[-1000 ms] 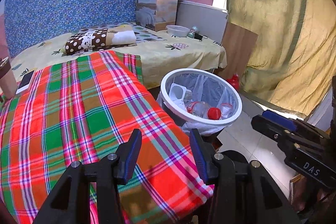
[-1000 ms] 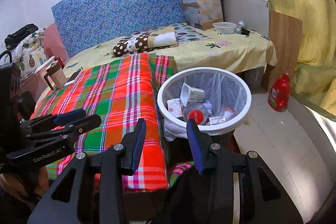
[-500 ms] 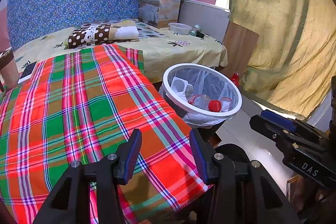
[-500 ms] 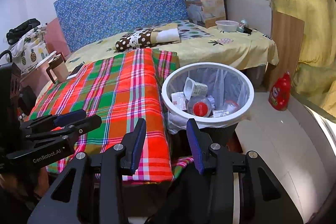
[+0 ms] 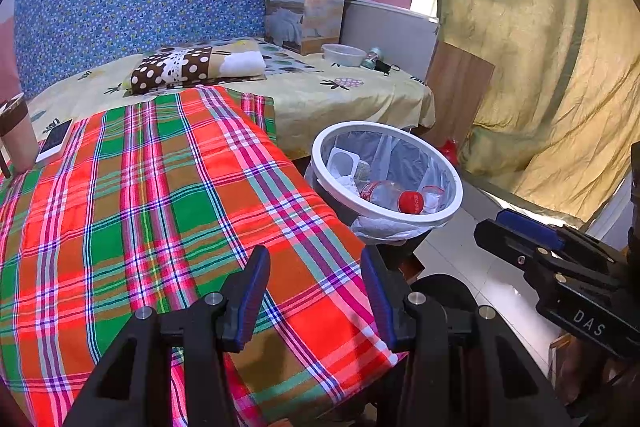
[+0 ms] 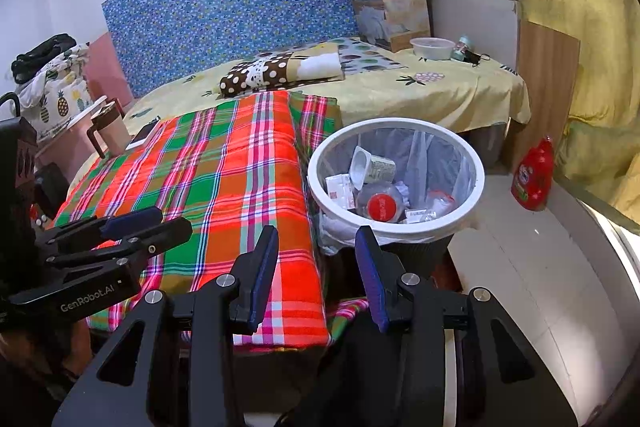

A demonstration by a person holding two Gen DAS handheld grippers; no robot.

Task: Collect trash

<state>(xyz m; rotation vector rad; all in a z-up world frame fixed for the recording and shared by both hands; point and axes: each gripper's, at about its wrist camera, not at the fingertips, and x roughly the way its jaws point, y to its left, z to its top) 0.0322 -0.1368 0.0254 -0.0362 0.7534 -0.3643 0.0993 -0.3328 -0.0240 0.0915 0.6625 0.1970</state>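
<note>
Bedroom, with a blue floral headboard point(image 6: 240, 3) at twelve o'clock, behind a bed under a pale yellow sheet point(image 6: 420, 91). Across the near part, a plaid blanket point(image 5: 160, 207) in red, green and orange, woven and flat. At two o'clock from the blanket, touching its edge, a round trash bin point(image 6: 478, 163) with a white rim and a thin clear liner. Inside: a white plastic cup point(image 6: 368, 167) on its side, a clear bottle with a red cap point(image 6: 382, 207), small cartons and crumpled wrappers.

Only in the right wrist view: a red jug point(image 6: 534, 175) on the pale tiled floor at three o'clock from the bin, and a heap of pineapple-print cloth point(image 6: 52, 95) at nine o'clock. Only in the left wrist view: the wide drape of wrinkled yellow-green curtain point(image 5: 540, 67) filling the two o'clock side. In both: a cardboard box point(image 5: 306, 11), a clear tub point(image 5: 342, 55), a polka-dot pillow point(image 5: 192, 67), a tan mug point(image 6: 110, 131) and a phone point(image 5: 56, 141).

Left gripper point(image 5: 314, 295): jaws apart, nothing between, low over the blanket's near edge. Right gripper point(image 6: 316, 277): jaws apart, nothing between, at six o'clock below the bin. Black frames, blue ribbed pads point(image 6: 264, 279).
</note>
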